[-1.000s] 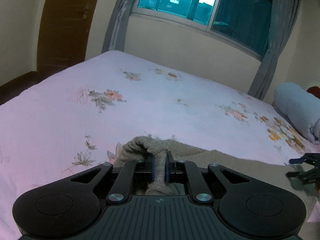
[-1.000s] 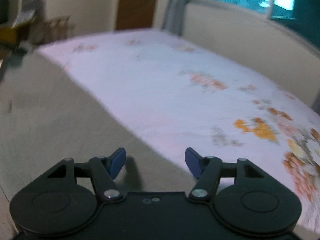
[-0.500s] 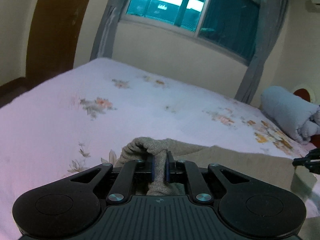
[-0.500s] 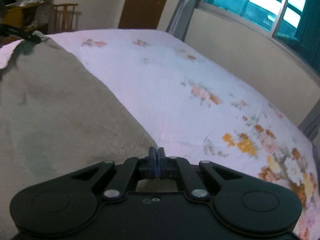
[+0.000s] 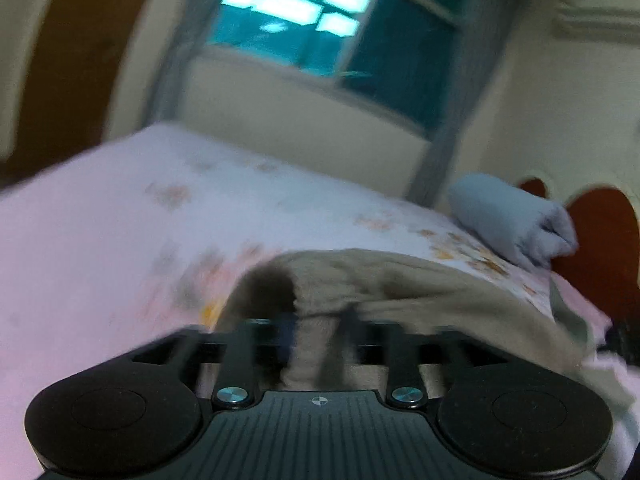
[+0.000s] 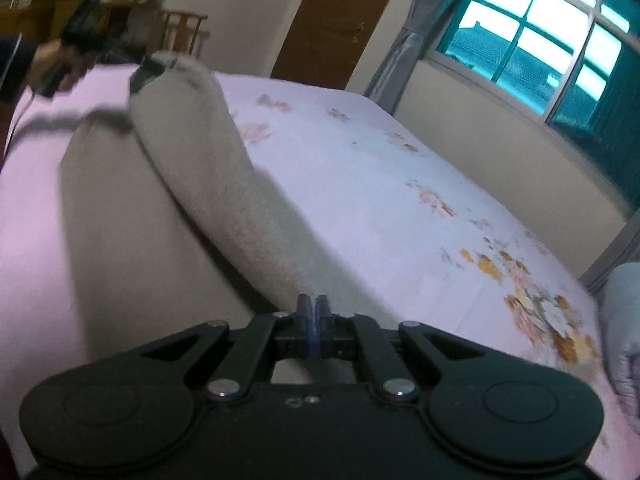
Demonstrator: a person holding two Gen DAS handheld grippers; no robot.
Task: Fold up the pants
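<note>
Because both grippers pinch the same long edge of the beige pants [image 6: 224, 184], that edge rises off the bed [image 6: 360, 184] as a taut ridge while the rest of the cloth lies flat on the near-left part of the floral sheet; lifting two ends together looks like the way to carry one half over the other in an even fold. On the far left of the right wrist view, the left gripper [image 5: 316, 330] has its jaws clamped on a thick bunch of fabric, though motion blur makes the exact bite hard to read. Nearer, the right gripper [image 6: 312, 312] shows jaws pressed together at the near end of the ridge, most likely on a thin hem, with cloth running straight up to them. A second ago the right jaws were spread wide above the flat fabric; half a second ago they had closed with the pants still lying down. Now the edge is raised, and the left camera has tipped upward, showing more of the window [image 5: 320, 20] and the rolled blanket [image 5: 512, 216].
</note>
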